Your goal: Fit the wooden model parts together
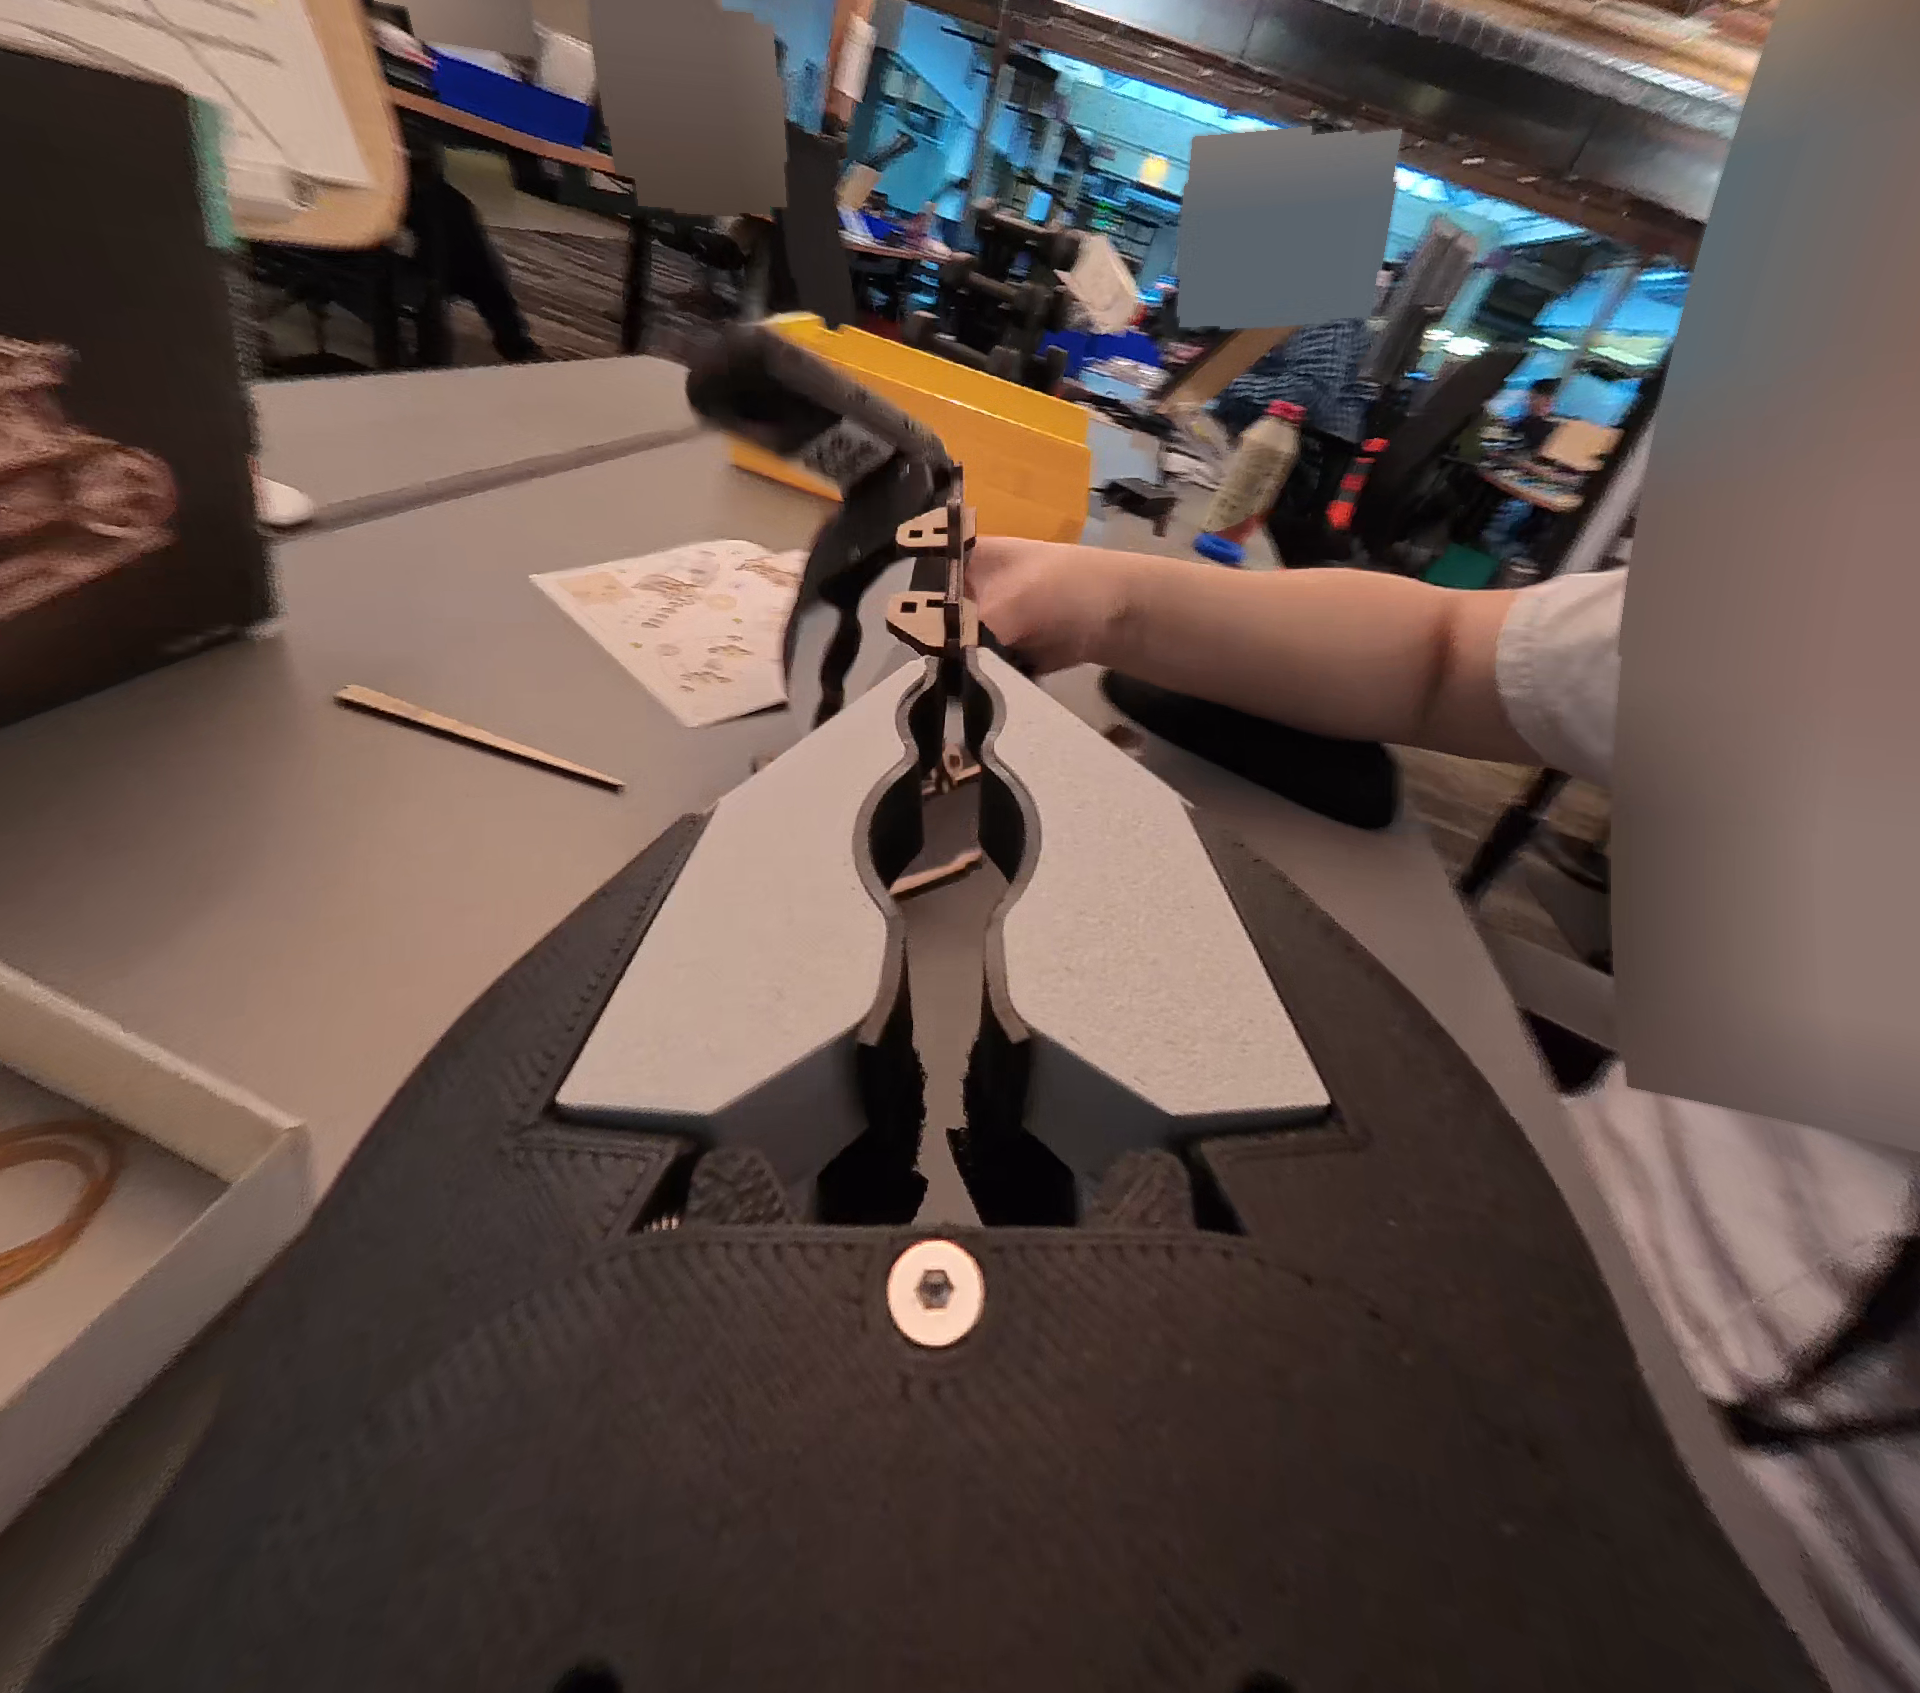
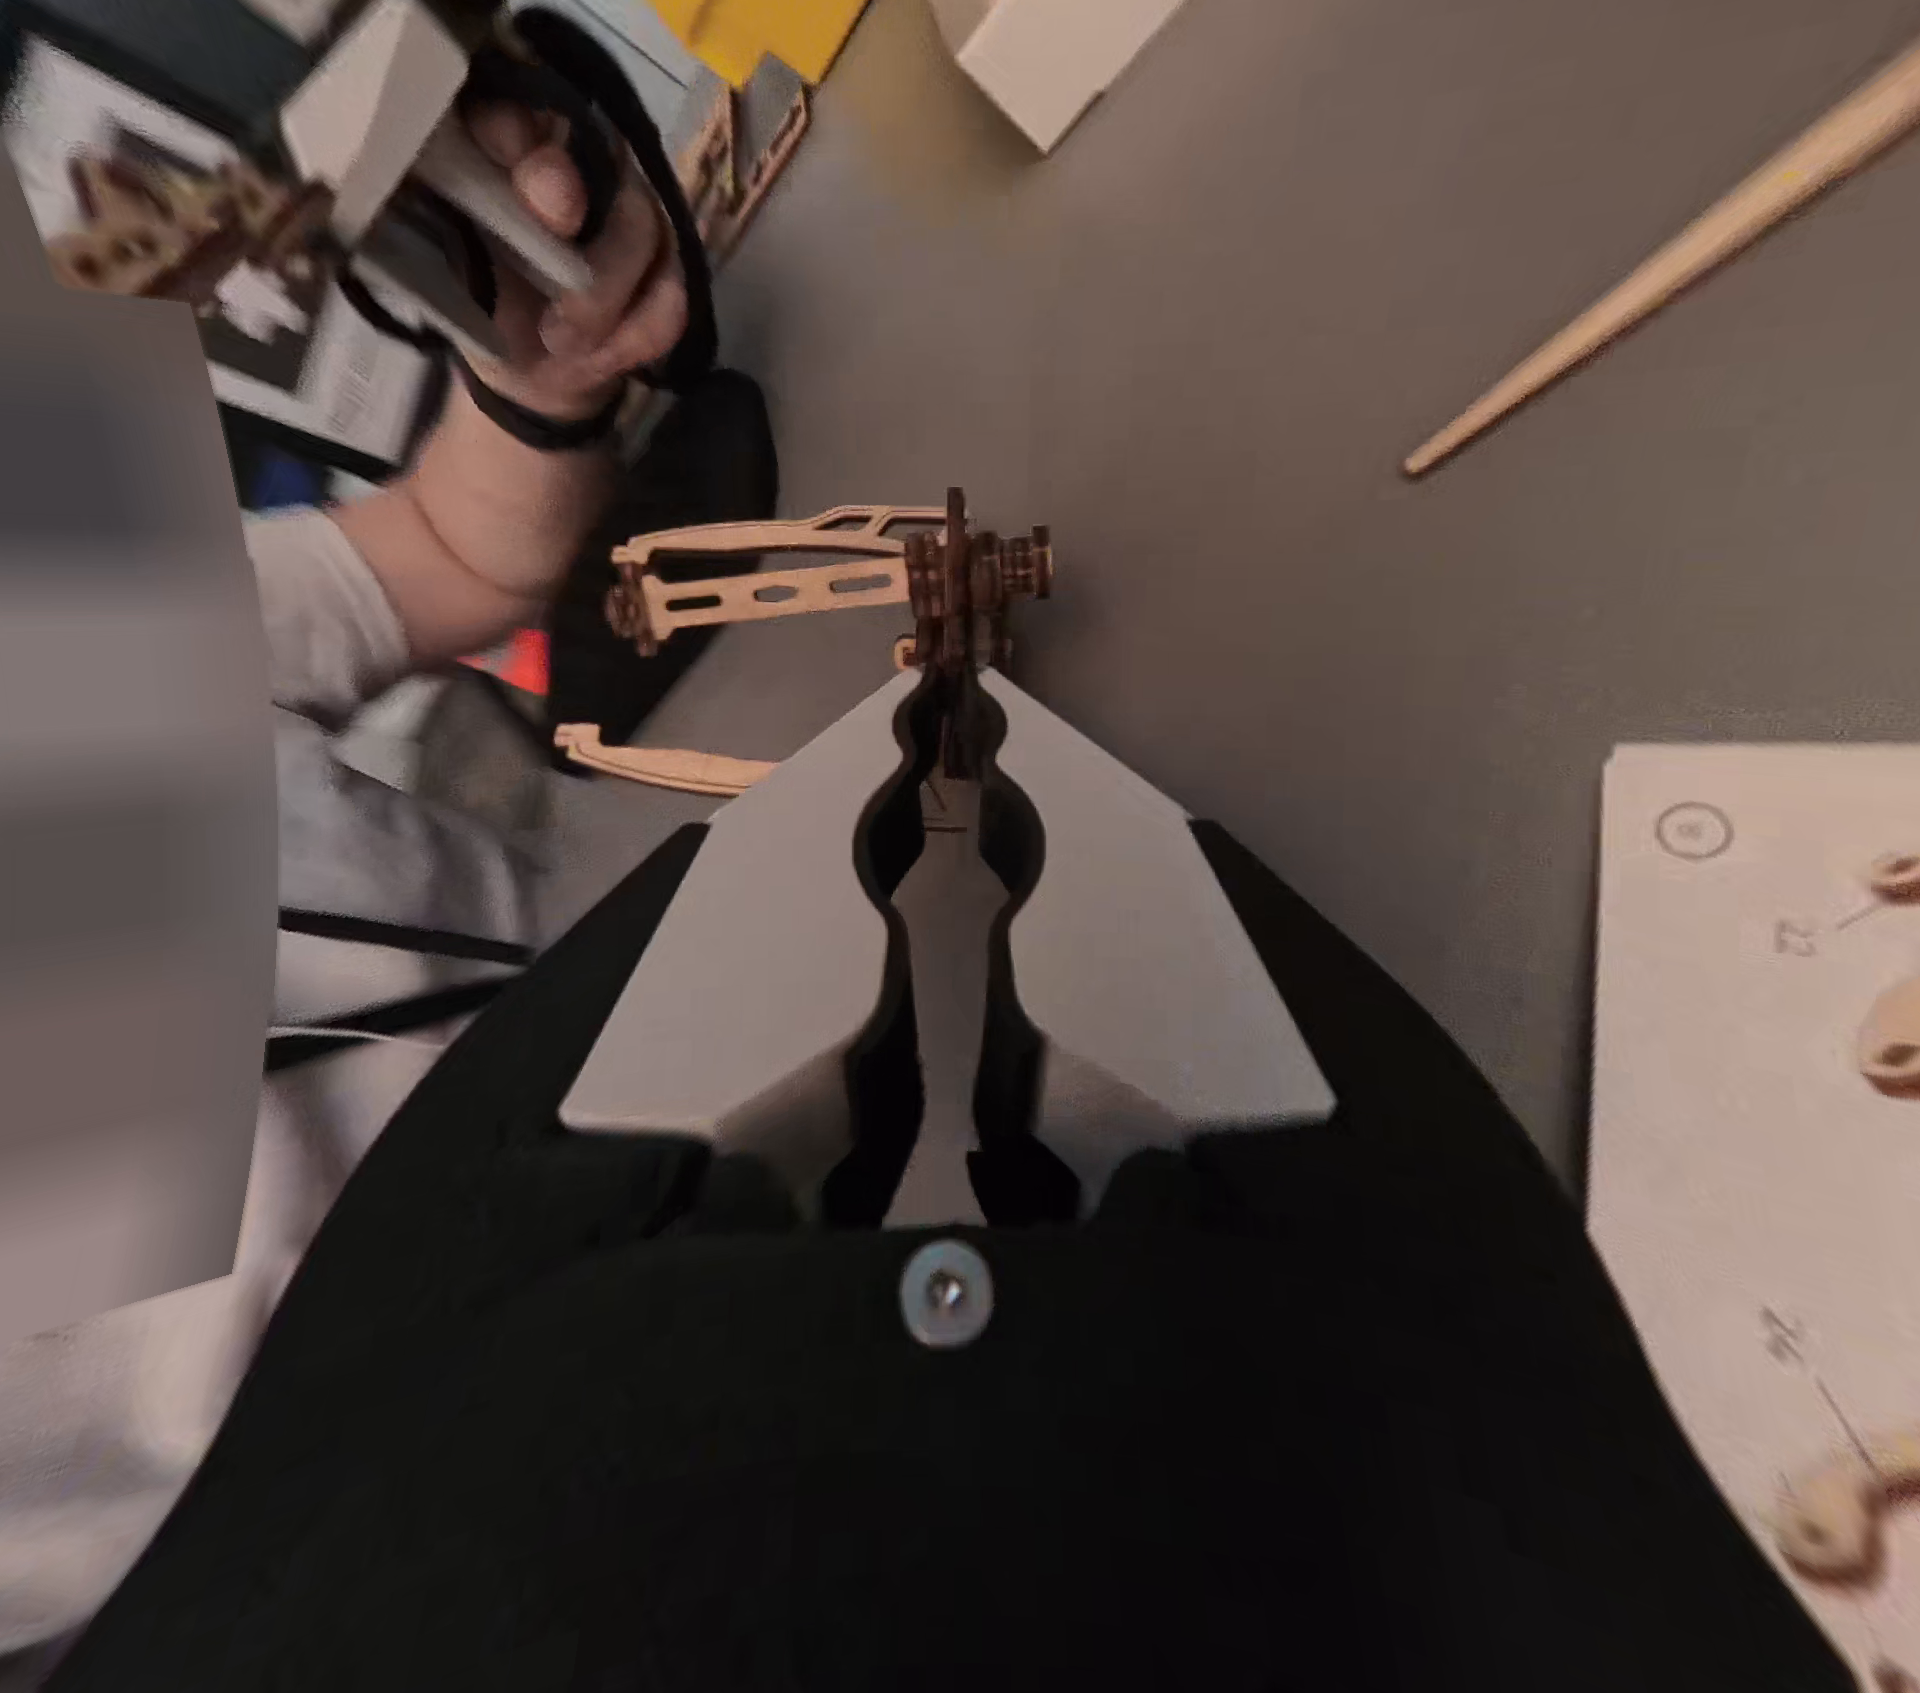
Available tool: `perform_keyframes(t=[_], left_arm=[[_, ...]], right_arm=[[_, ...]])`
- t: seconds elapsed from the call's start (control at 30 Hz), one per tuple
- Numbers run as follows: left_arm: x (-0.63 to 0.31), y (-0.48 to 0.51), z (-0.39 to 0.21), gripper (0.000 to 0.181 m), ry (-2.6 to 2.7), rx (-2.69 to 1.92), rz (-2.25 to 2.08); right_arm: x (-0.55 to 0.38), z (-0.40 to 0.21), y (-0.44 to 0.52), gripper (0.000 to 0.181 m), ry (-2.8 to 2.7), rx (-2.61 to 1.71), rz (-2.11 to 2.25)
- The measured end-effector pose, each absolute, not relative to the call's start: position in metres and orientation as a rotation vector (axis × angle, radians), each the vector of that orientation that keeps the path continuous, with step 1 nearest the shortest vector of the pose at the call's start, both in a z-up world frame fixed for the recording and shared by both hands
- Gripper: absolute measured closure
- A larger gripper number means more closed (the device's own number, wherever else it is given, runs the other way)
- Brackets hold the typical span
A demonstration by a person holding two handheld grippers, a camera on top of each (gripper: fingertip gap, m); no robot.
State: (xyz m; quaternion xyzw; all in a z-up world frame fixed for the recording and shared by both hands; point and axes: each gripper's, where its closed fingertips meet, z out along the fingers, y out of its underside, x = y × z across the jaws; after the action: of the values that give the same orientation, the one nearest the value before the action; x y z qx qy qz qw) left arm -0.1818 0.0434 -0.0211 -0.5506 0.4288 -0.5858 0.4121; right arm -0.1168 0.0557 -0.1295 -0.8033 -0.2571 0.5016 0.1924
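Observation:
In the left wrist view my left gripper (image 1: 940, 679) is shut on a small wooden model part (image 1: 928, 583) that stands up edge-on past the fingertips. My right gripper (image 1: 831, 500) shows blurred just behind it, held by a person's bare arm (image 1: 1247, 656). In the right wrist view my right gripper (image 2: 951, 679) is shut on a wooden car-shaped assembly (image 2: 790, 578) whose slotted side panel reaches left. A thin wooden strip (image 2: 665, 765) shows below it. The left gripper (image 2: 364, 116) appears far off at top left, in a hand, with its wooden part (image 2: 156, 230).
On the grey table (image 1: 312, 864) lie a wooden stick (image 1: 478, 734), an instruction sheet (image 1: 675, 625), a yellow bin (image 1: 997, 438), a white box holding rubber bands (image 1: 135, 1207) and a dark box (image 1: 104, 396). The stick (image 2: 1662, 261) and sheet (image 2: 1766, 1124) also show in the right wrist view. Tip to tip, the grippers are about 12 centimetres apart.

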Motion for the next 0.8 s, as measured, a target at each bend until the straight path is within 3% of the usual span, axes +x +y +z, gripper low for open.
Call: perform_keyframes(t=[0.2, 0.8], left_arm=[[-0.174, 0.031, -0.043, 0.181, 1.290, -1.416, -1.377], [-0.145, 0.002, -0.081, 0.181, 1.512, -1.369, -1.337]], right_arm=[[-0.113, -0.107, 0.037, 0.181, -1.132, -1.935, 0.817], [-0.119, -0.121, 0.013, 0.181, -1.335, -1.761, 0.884]])
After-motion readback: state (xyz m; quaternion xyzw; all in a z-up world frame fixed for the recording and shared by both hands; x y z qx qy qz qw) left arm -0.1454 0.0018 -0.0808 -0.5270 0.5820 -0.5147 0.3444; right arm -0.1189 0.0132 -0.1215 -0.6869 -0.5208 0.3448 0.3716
